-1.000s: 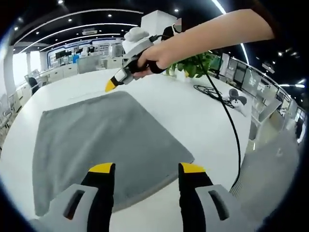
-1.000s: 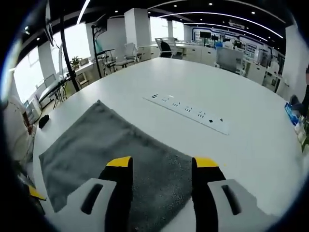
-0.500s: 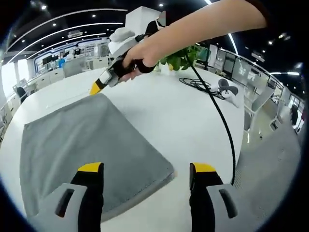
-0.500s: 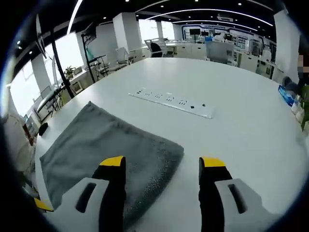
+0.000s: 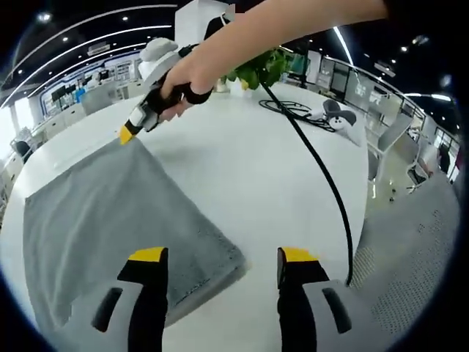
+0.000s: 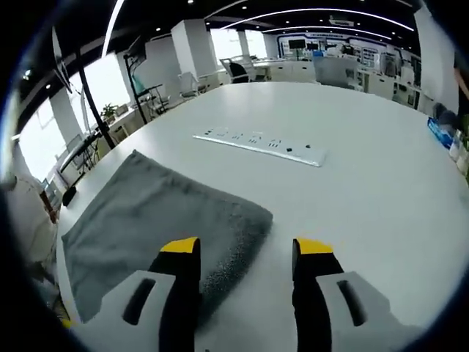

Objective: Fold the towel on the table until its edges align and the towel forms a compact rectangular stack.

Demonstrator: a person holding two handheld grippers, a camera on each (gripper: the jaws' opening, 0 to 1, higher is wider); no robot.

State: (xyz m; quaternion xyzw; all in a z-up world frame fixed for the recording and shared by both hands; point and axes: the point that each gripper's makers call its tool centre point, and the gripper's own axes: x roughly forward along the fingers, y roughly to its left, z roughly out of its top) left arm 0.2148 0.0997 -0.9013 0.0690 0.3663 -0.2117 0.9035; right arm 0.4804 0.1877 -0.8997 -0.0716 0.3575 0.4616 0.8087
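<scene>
A grey towel (image 5: 102, 220) lies flat on the white table (image 5: 256, 161). My left gripper (image 5: 222, 257) is open, hovering just above the towel's near right corner. The right gripper (image 5: 128, 134), held in a person's hand, shows in the left gripper view at the towel's far corner, yellow tips close together. In the right gripper view the towel (image 6: 146, 227) spreads to the left, its corner between the jaws of my open right gripper (image 6: 245, 248), a little above it.
A white power strip (image 6: 256, 145) lies on the table beyond the towel. A black cable (image 5: 322, 183) trails across the table's right side. A potted plant (image 5: 260, 66) and a white headset (image 5: 333, 116) stand at the far edge. Office desks ring the room.
Both views have shifted with the hands. My left gripper has moved toward the towel's right corner. My right gripper has come nearer the towel's far corner. The towel lies as before.
</scene>
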